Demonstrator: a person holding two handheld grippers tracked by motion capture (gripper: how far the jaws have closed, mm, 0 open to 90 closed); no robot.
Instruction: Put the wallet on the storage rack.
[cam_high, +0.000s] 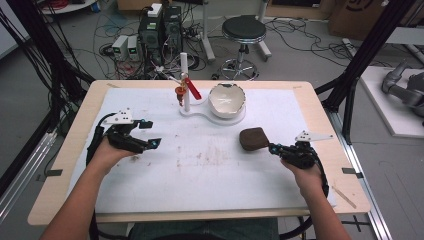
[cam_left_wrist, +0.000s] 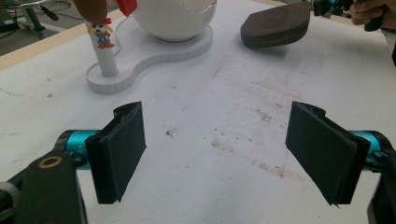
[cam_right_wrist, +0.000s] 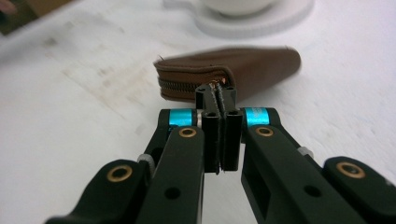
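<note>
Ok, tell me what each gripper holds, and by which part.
Right gripper pinches the brown pouch by its zipper pull. Left gripper stands open, holding nothing.

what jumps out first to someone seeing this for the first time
The brown zip pouch on the white mat's right side, with the right hand-held gripper shut on its zipper pull. At the far edge, a white egg-shaped bowl sits on a stand. The left hand-held gripper hovers open at left.
</note>
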